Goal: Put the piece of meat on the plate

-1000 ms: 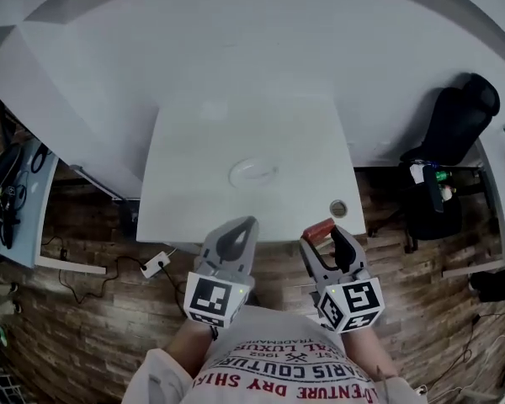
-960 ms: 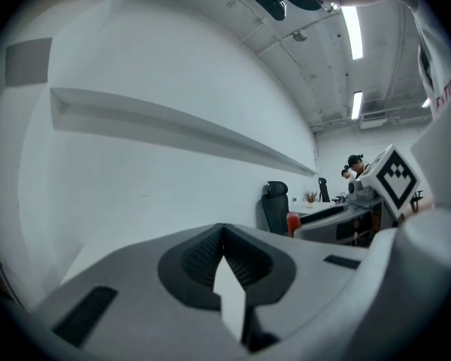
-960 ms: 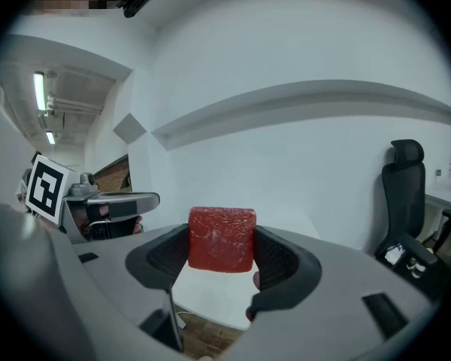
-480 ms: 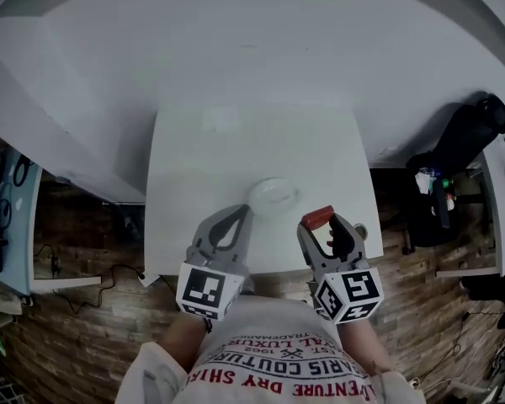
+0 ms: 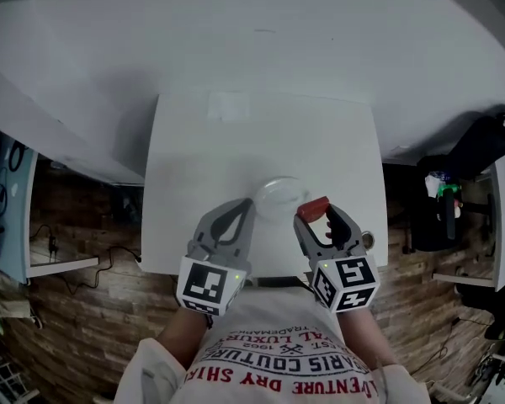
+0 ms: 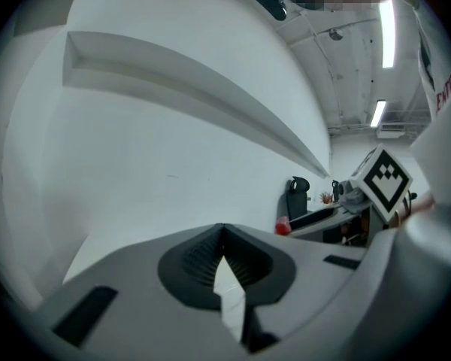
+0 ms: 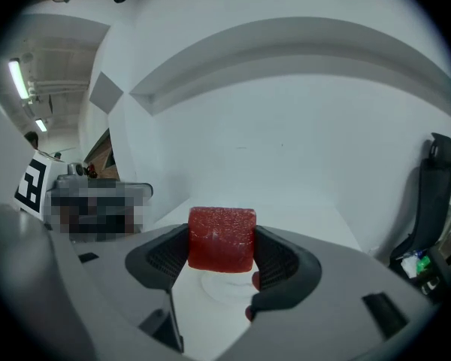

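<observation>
The meat point(image 7: 222, 238) looked red and grainy, with a faint wet sheen on its rough faces. The right gripper point(image 7: 222, 250) was smooth matt grey plastic, its pads point(image 7: 164, 257) dark and ribbed. The left gripper point(image 6: 224, 271) had the very same finish. The table point(image 5: 194, 158) was smooth, matt white. The plate point(image 5: 278, 194) showed a pale gloss. The floor point(image 5: 93, 310) was brown wood planks, and the shirt point(image 5: 286, 369) was printed cloth.

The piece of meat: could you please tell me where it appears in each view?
Head view: piece of meat in the right gripper, by the plate rim.
Left gripper view: small red spot, right of centre.
Right gripper view: centre, clamped.
Shared landmark: black chair.
</observation>
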The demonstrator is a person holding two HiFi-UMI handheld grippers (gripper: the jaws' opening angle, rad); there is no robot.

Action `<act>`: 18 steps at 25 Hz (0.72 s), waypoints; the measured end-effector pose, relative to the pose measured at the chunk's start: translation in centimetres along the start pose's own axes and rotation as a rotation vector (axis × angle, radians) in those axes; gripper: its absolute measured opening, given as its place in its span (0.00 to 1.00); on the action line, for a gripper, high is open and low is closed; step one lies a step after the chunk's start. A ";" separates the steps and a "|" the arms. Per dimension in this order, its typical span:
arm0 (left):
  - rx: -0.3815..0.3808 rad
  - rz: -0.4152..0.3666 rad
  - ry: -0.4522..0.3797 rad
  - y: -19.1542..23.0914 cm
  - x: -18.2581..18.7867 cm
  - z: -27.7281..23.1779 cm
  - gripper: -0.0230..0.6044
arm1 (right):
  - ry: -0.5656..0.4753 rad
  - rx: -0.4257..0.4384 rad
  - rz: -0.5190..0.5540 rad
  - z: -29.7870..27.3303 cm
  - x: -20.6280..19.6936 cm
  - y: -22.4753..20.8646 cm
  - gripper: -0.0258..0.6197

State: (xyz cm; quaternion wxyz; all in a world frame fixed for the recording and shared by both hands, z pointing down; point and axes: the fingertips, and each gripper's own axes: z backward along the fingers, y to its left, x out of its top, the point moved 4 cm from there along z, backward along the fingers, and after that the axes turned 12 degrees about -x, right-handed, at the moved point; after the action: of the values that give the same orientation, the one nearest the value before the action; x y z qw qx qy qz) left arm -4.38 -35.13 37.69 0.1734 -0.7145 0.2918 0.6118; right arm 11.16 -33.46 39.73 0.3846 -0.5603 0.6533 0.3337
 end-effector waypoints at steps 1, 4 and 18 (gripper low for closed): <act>0.004 0.009 0.009 0.2 -0.2 -0.4 0.04 | 0.026 0.009 0.010 -0.8 -0.2 -0.1 0.47; 0.015 0.045 0.024 0.8 -0.9 -1.6 0.04 | 0.112 0.027 0.050 -3.2 -1.3 -0.5 0.47; 0.132 0.202 0.144 4.2 -6.8 -4.9 0.04 | 0.478 0.163 0.234 -13.1 -9.3 0.1 0.47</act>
State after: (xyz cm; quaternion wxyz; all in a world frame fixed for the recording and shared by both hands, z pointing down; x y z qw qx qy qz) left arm -3.79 -39.91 45.73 0.1365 -0.7105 0.4134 0.5528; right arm 10.09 -40.37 54.14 0.2224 -0.5110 0.8104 0.1808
